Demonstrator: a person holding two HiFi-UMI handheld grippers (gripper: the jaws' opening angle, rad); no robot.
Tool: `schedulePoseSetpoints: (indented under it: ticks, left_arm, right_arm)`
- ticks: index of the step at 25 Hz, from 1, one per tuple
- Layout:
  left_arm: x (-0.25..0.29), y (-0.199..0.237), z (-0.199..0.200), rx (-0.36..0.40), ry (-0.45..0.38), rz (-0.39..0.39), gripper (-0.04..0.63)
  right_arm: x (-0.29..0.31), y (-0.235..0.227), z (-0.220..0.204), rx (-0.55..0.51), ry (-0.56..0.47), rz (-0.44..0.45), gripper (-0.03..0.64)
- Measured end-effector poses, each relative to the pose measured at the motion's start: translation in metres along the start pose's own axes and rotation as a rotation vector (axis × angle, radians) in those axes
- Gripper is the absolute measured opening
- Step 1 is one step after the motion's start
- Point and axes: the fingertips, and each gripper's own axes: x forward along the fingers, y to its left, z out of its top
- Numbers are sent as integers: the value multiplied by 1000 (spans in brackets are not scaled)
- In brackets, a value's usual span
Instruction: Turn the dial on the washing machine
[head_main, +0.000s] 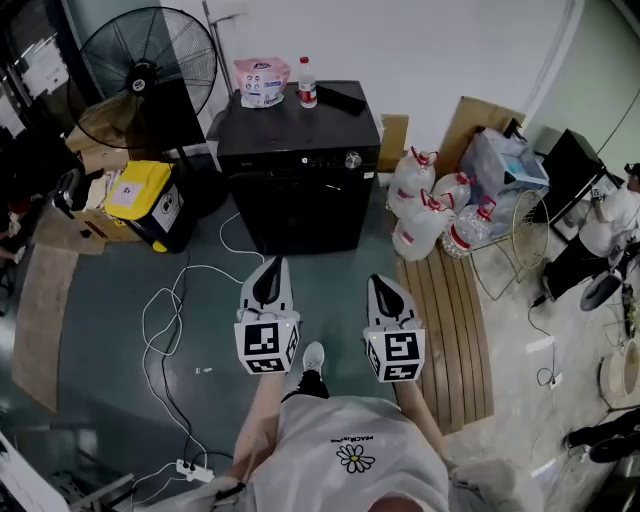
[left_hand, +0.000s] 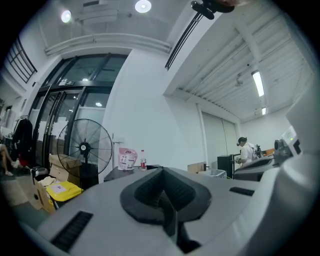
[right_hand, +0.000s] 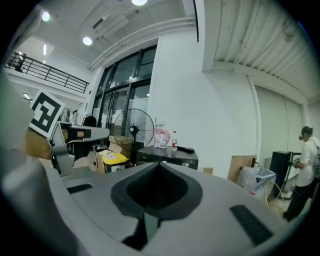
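A black washing machine (head_main: 298, 170) stands against the white wall, with a silver dial (head_main: 352, 160) at the right of its front panel. The same machine (right_hand: 167, 156) shows in the right gripper view, its dial (right_hand: 186, 164) small and far. My left gripper (head_main: 267, 282) and right gripper (head_main: 388, 295) hover side by side well short of the machine, both with jaws shut and nothing between them. In the left gripper view only the machine's top (left_hand: 131, 172) shows past the shut jaws (left_hand: 161, 187).
On the machine sit a pink packet (head_main: 261, 81), a bottle (head_main: 307, 83) and a black object (head_main: 341, 98). A fan (head_main: 148, 64) and yellow box (head_main: 139, 195) stand left; water jugs (head_main: 432, 208) and a wooden pallet (head_main: 450, 320) right. White cable (head_main: 165, 320) lies on the floor.
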Motion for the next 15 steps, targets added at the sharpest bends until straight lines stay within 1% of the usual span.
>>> schedulePoseSetpoints:
  ticks: [6,9,12,15]
  left_arm:
    - [67,54,-14,-26,9,-6,-2]
    - [98,70,-16,-35,10,-18,-2]
    - [118,79,-14,-13,2,-34,-2]
    - [137,88,-14,12,12,-40,-2]
  right_arm:
    - [73,-2,11,-7,20,-9,3]
    - [106,-8,13,1,34,-26,3]
    - [130,-15,11,17,48,-53,3]
    - [150,-19,16,20,49,-67,3]
